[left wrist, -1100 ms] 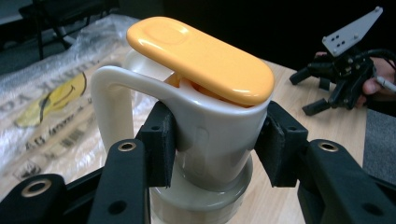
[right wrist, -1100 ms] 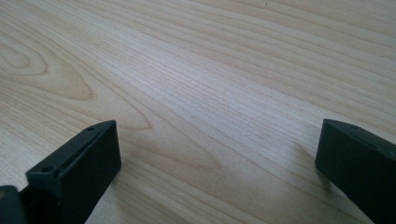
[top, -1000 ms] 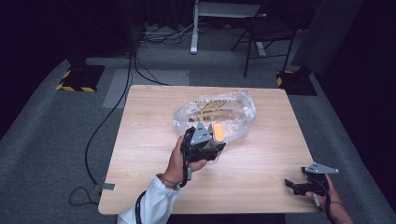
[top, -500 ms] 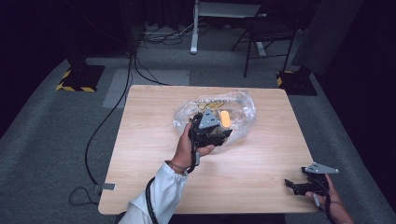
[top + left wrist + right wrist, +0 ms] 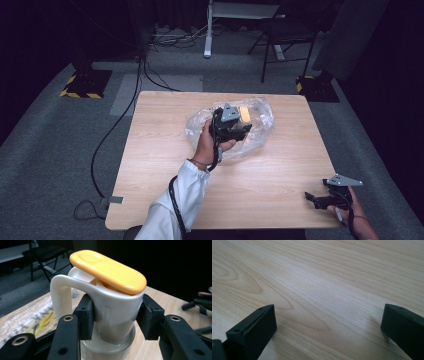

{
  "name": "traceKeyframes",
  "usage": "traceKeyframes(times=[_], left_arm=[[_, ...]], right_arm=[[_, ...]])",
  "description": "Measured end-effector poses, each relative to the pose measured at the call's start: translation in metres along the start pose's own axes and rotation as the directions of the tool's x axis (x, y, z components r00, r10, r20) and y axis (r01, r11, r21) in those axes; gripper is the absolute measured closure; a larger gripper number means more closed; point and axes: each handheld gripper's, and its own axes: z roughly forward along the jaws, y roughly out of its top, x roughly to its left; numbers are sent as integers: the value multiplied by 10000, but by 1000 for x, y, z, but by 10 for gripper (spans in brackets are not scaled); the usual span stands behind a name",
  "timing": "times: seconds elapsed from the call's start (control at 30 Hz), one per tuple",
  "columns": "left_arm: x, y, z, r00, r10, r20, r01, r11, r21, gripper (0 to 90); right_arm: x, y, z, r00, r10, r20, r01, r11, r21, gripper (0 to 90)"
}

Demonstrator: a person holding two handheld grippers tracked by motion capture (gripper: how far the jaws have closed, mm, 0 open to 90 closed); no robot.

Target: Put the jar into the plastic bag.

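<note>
Light wood table (image 5: 165, 150), grey carpet (image 5: 55, 165); left hand-held gripper (image 5: 115, 315) clamps white cup (image 5: 112, 312); right hand-held gripper (image 5: 328, 322) apart.

No lettering, label, brand or number is legible on the white plastic cup with orange lid (image 5: 110, 307) or elsewhere.

A black chair (image 5: 285, 35) and cables (image 5: 125, 115) lie on the grey carpet (image 5: 50, 150) beyond the table (image 5: 165, 165).

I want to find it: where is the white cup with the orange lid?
The cup sits clamped in the left gripper, over the plastic bag at mid-table in the high view.
</note>
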Motion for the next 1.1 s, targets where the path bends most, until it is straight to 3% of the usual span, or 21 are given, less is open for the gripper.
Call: traceKeyframes(times=[0.53, 1.1], left_arm=[[30, 0, 33, 9974, -602, -403, 599, 9982, -87, 523], [44, -25, 60, 9913, -965, -900, 995, 9946, 302, 523]], right_arm=[[0, 0, 0, 10000, -40, -18, 40, 10000, -7, 1], [0, 0, 0, 10000, -32, -21, 32, 10000, 4, 1]])
